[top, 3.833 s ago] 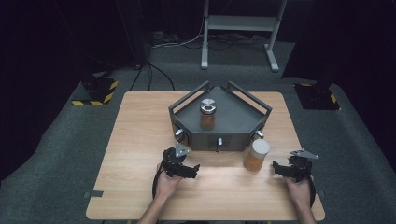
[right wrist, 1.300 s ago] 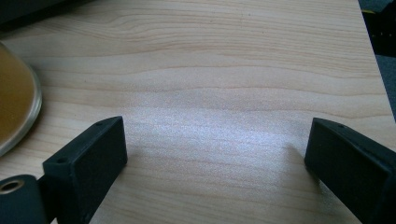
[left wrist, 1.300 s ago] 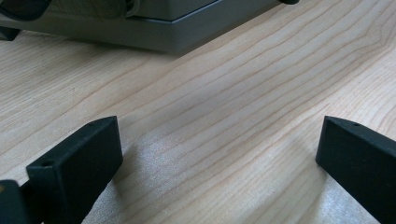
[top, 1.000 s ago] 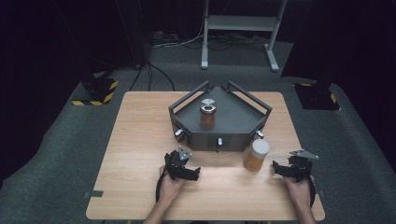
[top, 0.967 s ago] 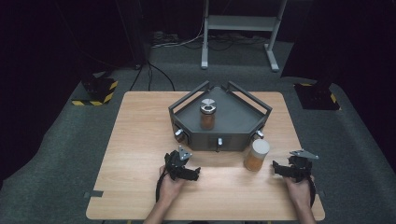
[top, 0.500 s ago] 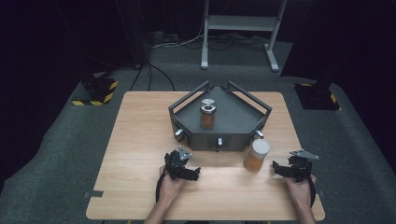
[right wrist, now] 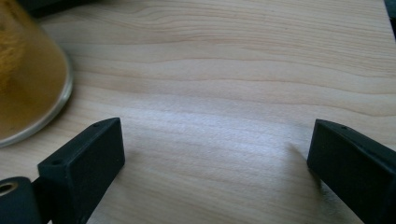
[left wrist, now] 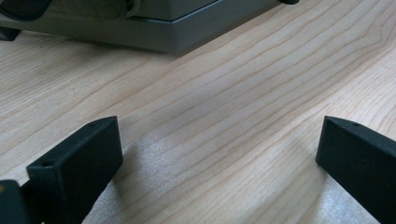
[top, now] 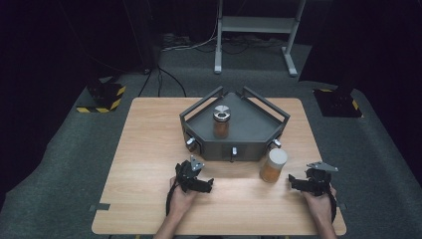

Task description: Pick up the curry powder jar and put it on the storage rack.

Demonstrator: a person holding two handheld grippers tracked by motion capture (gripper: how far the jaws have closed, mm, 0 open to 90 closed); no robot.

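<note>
A dark grey five-sided tray (top: 251,130) with handle rails stands at the middle of the wooden table (top: 149,134). An amber jar with a silver lid (top: 221,121) stands upright inside it. A second amber jar with a white lid (top: 272,166) stands on the table just in front of the tray's right corner. My left gripper (top: 206,185) rests on the table in front of the tray, open, over bare wood (left wrist: 219,135). To the right of the white-lidded jar (right wrist: 23,79) lies my right gripper (top: 293,181). Its jaws have just been opening and nothing is between them (right wrist: 215,135).
The tray's front wall (left wrist: 154,32) lies close ahead of the left gripper. Small knobs (top: 190,142) stick out of the tray's front. On the floor beyond the table are a metal stand (top: 254,35), cables, and a yellow-black striped block (top: 104,97).
</note>
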